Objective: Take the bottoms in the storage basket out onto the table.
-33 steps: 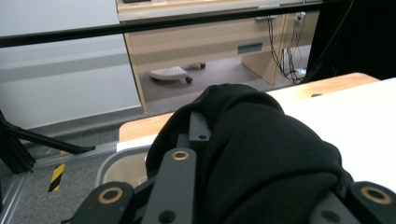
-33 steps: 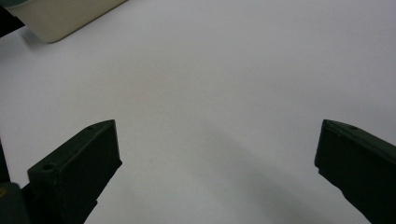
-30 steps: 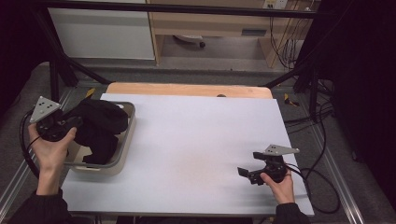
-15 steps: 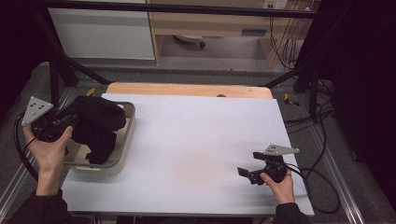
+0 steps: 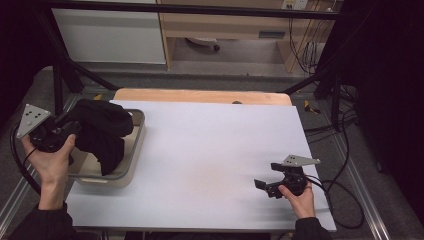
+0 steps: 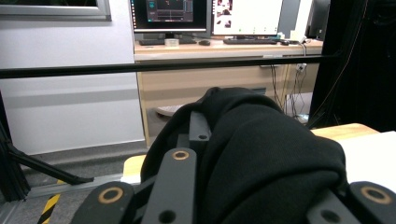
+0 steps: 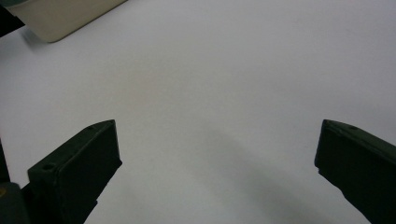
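Clamping a bundle of black cloth (image 5: 100, 132), the left gripper (image 5: 65, 131) sits in the person's left hand (image 5: 50, 162) at the left edge of the white table (image 5: 210, 150). Its jaws are drawn together on the fabric, which bulges up over and around them in the left gripper view (image 6: 261, 154) and hides most of the right-hand jaw. Ahead of that gripper the cloth hangs over a beige tray (image 5: 131, 160) — part of it draped down inside, part lifted above the rim.

Well apart from it, near the table's opposite front corner, the right gripper (image 5: 265, 186) rests low over the bare tabletop in the person's right hand (image 5: 300, 197). Its two black jaws stand wide apart with nothing between them — just white surface (image 7: 210, 102). Far ahead of its jaws, a corner of the tray (image 7: 60, 18) shows.
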`<state>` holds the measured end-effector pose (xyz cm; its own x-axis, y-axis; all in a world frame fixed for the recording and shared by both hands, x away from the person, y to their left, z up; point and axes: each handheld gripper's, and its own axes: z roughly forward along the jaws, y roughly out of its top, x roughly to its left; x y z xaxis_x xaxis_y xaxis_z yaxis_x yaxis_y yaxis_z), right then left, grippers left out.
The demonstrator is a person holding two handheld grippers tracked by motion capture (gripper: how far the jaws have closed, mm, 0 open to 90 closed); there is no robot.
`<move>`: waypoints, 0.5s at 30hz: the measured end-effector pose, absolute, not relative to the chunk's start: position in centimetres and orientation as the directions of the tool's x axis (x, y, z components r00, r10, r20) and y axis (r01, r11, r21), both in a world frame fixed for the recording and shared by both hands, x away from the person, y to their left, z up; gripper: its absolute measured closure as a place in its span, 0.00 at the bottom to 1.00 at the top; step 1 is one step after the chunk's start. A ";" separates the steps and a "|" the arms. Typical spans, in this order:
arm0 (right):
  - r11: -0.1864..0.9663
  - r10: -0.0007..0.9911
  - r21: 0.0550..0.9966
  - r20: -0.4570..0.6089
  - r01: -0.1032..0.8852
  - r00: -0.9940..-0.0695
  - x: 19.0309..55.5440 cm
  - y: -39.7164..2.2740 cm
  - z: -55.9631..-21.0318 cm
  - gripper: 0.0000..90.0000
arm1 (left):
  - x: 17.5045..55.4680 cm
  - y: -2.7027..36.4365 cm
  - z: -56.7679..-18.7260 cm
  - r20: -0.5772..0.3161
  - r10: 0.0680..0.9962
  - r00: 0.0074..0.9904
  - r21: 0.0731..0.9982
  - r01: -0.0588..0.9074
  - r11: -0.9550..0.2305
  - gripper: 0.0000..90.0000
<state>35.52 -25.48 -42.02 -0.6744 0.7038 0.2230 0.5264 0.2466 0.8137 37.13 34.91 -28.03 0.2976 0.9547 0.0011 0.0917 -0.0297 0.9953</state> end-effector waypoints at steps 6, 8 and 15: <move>0.247 0.704 0.813 0.223 0.527 -0.674 35.5 -25.5 -42.0 0.01 | 37.1 34.8 -27.9 -0.009 0.954 0.301 0.997 0.075 -0.014 0.88; 0.247 0.703 0.814 0.222 0.525 -0.675 35.5 -25.5 -42.0 0.01 | 37.0 34.8 -27.8 -0.011 0.954 0.300 0.998 0.066 -0.009 0.88; 0.247 0.703 0.814 0.223 0.526 -0.675 35.5 -25.5 -42.0 0.01 | 36.8 34.7 -27.5 -0.019 0.954 0.299 0.999 0.031 0.010 0.88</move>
